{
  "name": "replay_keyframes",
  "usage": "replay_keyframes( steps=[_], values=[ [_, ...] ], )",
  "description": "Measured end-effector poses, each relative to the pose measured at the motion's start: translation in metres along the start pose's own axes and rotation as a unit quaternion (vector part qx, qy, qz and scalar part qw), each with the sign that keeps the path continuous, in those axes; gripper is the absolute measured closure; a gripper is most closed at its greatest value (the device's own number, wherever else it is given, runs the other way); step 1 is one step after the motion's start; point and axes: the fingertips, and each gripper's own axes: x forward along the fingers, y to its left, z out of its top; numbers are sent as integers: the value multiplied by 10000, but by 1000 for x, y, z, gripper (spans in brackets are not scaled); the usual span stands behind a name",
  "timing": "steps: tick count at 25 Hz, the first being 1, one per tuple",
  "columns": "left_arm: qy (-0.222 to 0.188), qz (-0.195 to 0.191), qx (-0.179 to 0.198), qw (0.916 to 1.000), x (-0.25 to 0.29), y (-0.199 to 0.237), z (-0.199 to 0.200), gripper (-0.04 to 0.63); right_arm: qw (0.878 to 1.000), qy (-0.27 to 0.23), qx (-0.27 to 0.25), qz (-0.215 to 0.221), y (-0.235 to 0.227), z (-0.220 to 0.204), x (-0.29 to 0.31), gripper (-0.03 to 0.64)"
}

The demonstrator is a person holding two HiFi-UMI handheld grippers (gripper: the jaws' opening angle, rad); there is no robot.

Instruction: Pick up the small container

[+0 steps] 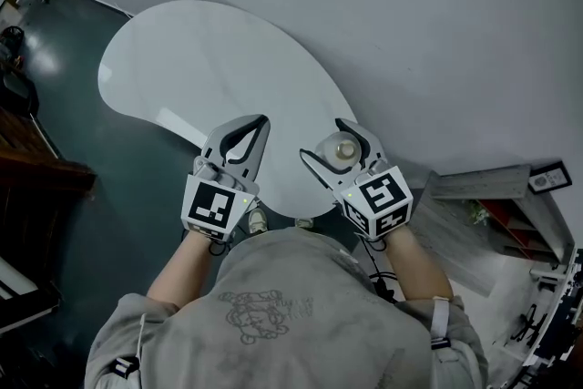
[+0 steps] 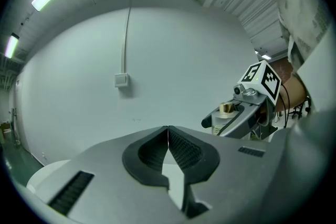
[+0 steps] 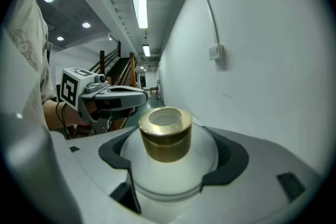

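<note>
1. The right tongs (image 1: 324, 141) gripped the small frosted-white container with a gold neck (image 3: 167, 140), upright, over the near edge of the white kidney-shaped table (image 1: 209, 59)
2. The left tongs (image 1: 264, 119) were closed on nothing, beside it over the same edge
3. Any further lift would likely go straight up from the table

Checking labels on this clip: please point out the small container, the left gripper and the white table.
small container (image 3: 167, 139): right gripper view, its gold collar.
left gripper (image 2: 168, 132): left gripper view, where the closed tips meet.
white table (image 1: 200, 59): head view, bare top.
</note>
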Motion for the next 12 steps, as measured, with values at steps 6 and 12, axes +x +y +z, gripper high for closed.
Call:
replay_keyframes(
  steps=[6,12],
  values=[
    [45,-48,82,9999,0,-2,0,578,10000,7,8,-46,0,-2,-2,282],
    [121,-107,188,9997,0,-7,-4,578,10000,17,24,-58,-1,-4,-2,282]
  ],
)
